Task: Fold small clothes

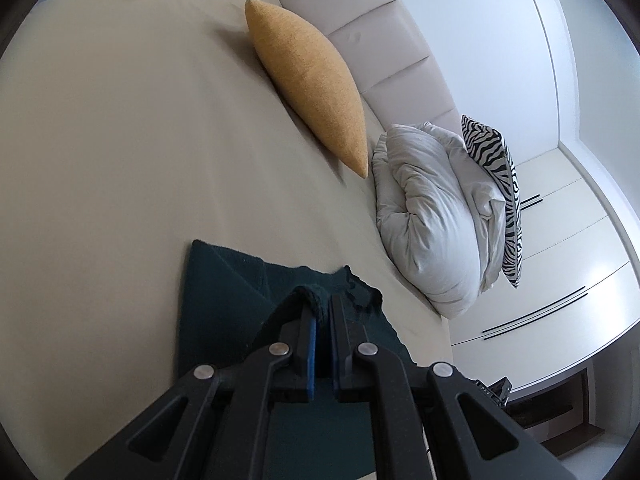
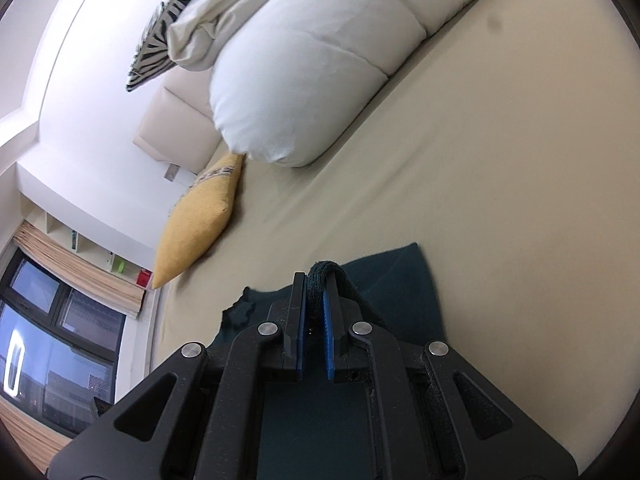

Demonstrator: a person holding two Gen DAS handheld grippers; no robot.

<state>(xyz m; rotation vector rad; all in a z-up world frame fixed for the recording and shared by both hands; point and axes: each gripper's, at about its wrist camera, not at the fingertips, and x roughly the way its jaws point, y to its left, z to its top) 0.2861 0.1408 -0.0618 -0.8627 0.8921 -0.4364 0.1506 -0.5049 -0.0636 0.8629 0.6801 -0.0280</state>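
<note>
Dark green garment (image 1: 224, 296) lies on the beige bed (image 1: 120, 140), near its edge, partly folded over itself. Left tongs (image 1: 320, 304) pinched narrow on a bunched bit of the garment's edge, cloth caught between the blue pads (image 1: 311, 340). Right tongs (image 2: 316, 280) likewise clamped on a rolled fold of the same garment, raised a little off the sheet. Beyond it, against the padded headboard (image 1: 360, 40): a mustard cushion (image 1: 308, 80), a rumpled white duvet (image 1: 432, 216), and a zebra-print cushion (image 1: 500, 184) leaning behind the duvet. White wardrobe doors (image 1: 560, 240) beside the bed; a window (image 2: 52, 340) on the other side.
</note>
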